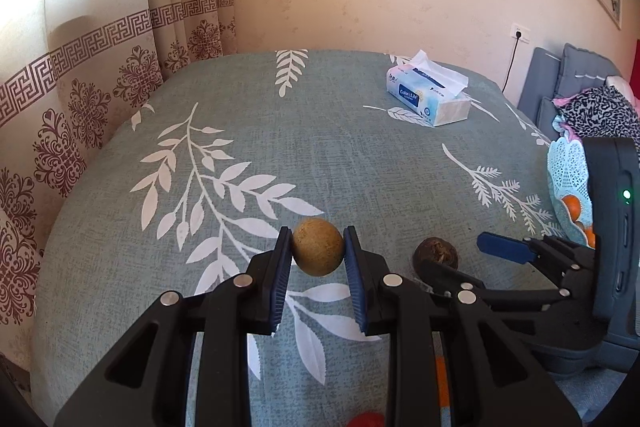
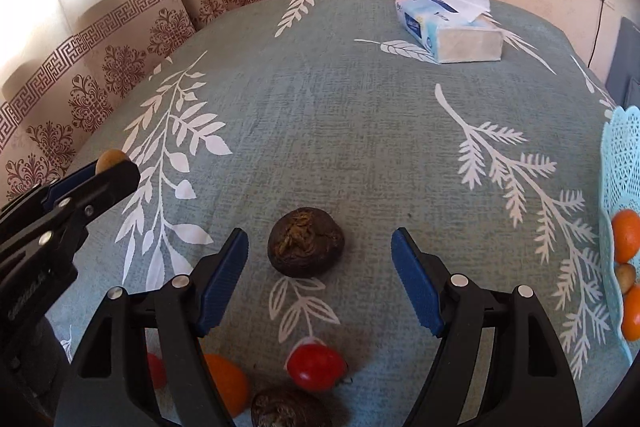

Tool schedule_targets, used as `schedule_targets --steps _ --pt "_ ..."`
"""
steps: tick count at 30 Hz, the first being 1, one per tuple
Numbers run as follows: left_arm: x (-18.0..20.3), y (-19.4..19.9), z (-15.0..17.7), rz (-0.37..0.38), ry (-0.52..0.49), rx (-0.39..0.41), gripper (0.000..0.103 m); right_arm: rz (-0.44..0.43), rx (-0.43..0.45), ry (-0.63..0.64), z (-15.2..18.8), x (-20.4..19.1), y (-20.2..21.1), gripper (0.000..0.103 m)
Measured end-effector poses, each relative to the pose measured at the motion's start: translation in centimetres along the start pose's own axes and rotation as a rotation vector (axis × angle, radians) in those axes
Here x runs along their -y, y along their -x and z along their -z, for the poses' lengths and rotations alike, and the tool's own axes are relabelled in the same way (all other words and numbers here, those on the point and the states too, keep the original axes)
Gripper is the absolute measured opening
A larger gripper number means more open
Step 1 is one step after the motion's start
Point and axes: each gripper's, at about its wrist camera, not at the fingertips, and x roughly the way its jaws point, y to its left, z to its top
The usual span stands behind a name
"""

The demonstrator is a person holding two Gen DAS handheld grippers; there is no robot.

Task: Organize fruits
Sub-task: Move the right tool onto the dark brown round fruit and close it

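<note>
My left gripper (image 1: 317, 251) is shut on a round tan fruit (image 1: 317, 251) and holds it over the leaf-patterned tablecloth (image 1: 280, 147). It also shows at the left of the right wrist view (image 2: 106, 167), with the tan fruit (image 2: 110, 158) peeking out. My right gripper (image 2: 320, 247) is open around a dark brown fruit (image 2: 306, 242) that rests on the cloth, not touching it. The same dark fruit (image 1: 436, 253) shows in the left wrist view beside my right gripper (image 1: 468, 259). A light blue lace basket (image 2: 622, 155) at the right edge holds oranges (image 2: 626, 235) and a small tan fruit (image 2: 625, 277).
Near the front edge lie a red fruit (image 2: 316, 367), an orange (image 2: 226, 383) and another dark brown fruit (image 2: 288, 407). A tissue box (image 2: 452, 27) stands at the back right. Curtains (image 2: 120, 39) hang behind the table on the left. A blue sofa (image 1: 568, 83) stands beyond the right edge.
</note>
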Motion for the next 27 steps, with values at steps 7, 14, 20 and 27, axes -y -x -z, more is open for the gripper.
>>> schedule_targets --steps 7,14,20,27 --pt "-0.2 0.1 0.4 0.000 0.002 0.001 0.026 0.024 -0.035 0.044 -0.3 -0.8 -1.4 0.063" --pt "-0.4 -0.1 0.7 0.000 0.007 -0.005 0.026 0.060 -0.028 0.089 0.0 -1.3 -1.6 0.044" --pt "-0.5 -0.1 0.8 -0.003 0.009 -0.009 0.026 0.068 -0.014 0.053 0.2 -0.7 -0.9 0.044" --pt "0.2 -0.1 1.0 0.004 -0.003 -0.016 0.026 0.068 0.047 0.015 0.3 0.1 1.8 0.044"
